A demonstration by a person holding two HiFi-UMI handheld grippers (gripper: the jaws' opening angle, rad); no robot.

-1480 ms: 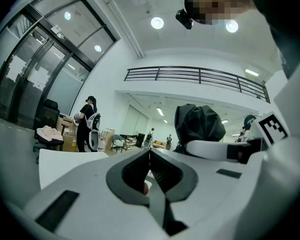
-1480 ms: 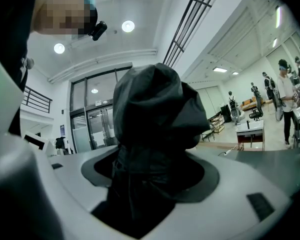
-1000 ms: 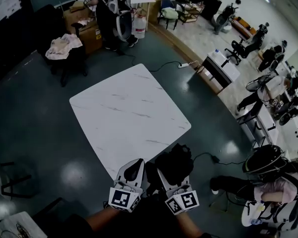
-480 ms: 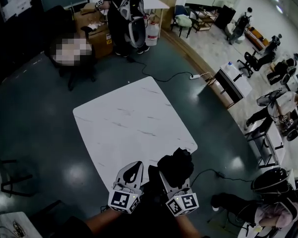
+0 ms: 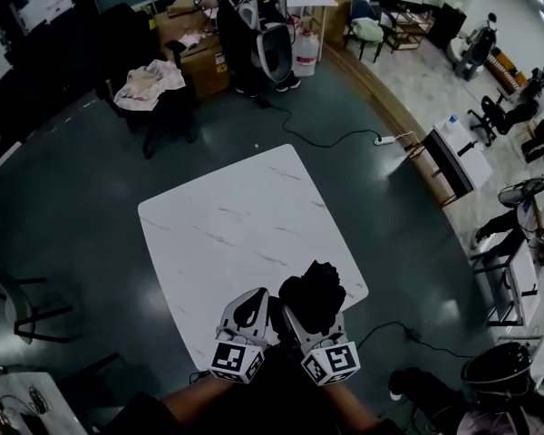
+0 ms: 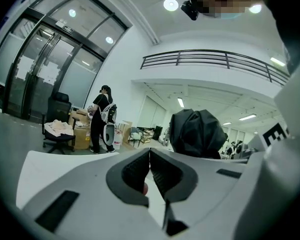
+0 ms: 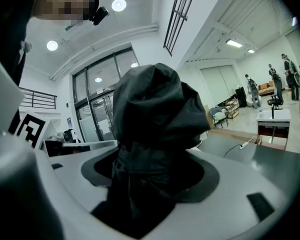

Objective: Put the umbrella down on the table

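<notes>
Clamped in the right gripper [image 5: 306, 314], jaws spread wide around its bunched folds: a folded black fabric umbrella [image 5: 314, 290]. Held over the white marble-patterned square counter [image 5: 227, 216], just inside the near right edge and close to the right corner. Touching the top or hanging just above it, hard to say from the head view.

Just beside it on the left, the left gripper [image 5: 251, 306], jaws pressed together with nothing gripped, likewise above the strip along the near edge. Ahead and to the left of both, broad white top running out to the far corner.

Beyond every edge, dark teal floor [image 5: 82, 243]. On that floor past the far right edge, a black cable [image 5: 331, 139] leading to a white power strip [image 5: 387, 140], apart from the counter. Off the far left corner, well apart, a black office chair [image 5: 177, 107] draped with pale cloth [image 5: 150, 84]. Near the right corner, another dark cable [image 5: 385, 324] on the floor, close beside the counter's edge.
</notes>
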